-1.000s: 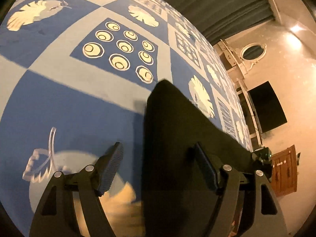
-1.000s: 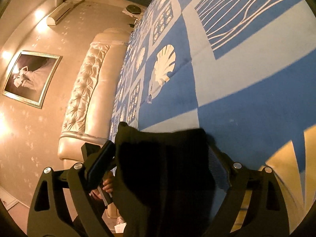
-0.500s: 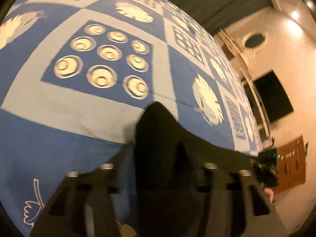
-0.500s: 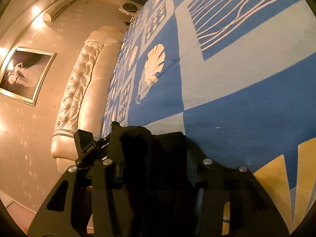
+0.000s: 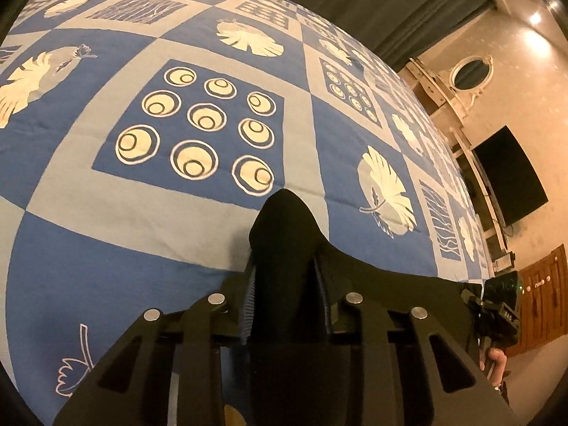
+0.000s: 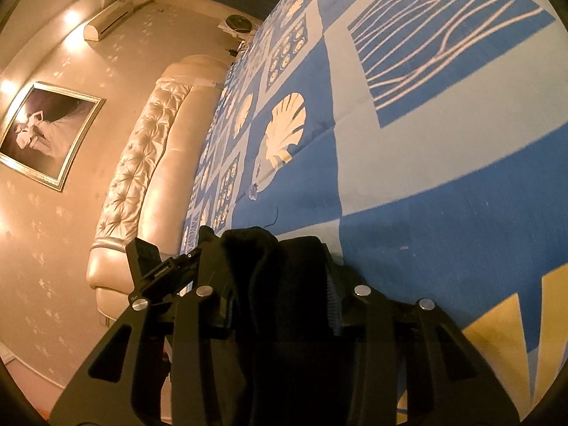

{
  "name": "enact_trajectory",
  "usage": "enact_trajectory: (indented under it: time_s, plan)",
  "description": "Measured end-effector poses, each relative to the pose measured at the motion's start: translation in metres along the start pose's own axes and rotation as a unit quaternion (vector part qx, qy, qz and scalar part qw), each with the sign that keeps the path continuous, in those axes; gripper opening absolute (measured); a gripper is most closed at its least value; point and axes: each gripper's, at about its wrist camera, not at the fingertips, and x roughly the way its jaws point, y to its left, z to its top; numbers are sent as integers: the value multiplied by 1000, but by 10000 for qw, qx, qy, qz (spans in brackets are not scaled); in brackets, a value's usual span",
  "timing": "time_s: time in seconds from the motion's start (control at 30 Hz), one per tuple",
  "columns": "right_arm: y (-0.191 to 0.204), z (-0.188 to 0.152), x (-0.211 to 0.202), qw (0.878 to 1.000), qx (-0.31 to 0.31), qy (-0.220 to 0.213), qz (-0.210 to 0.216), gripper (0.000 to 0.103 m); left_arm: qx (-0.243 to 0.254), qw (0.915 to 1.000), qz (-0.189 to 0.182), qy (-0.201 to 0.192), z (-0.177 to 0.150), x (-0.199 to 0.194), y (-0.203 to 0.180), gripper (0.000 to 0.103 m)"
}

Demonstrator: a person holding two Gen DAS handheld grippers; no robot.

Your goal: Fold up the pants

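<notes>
Seen along my left claw [image 5: 284, 273], the black pants [image 5: 284, 234] bunch straight ahead between its pads, the cloth trailing off right toward my other hand, over the blue bedspread [image 5: 177, 234]; the jaws are closing on that fold. Along my right claw [image 6: 280, 277], the same dark cloth fills the narrowing gap, running left.
</notes>
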Motion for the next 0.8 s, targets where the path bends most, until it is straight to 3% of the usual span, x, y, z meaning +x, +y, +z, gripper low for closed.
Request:
enact_trajectory:
  time_s: [0.8]
  plan:
    - [0,10,19,9999,64,36,77,36,-188,9998,49,-38,25,6,18,29]
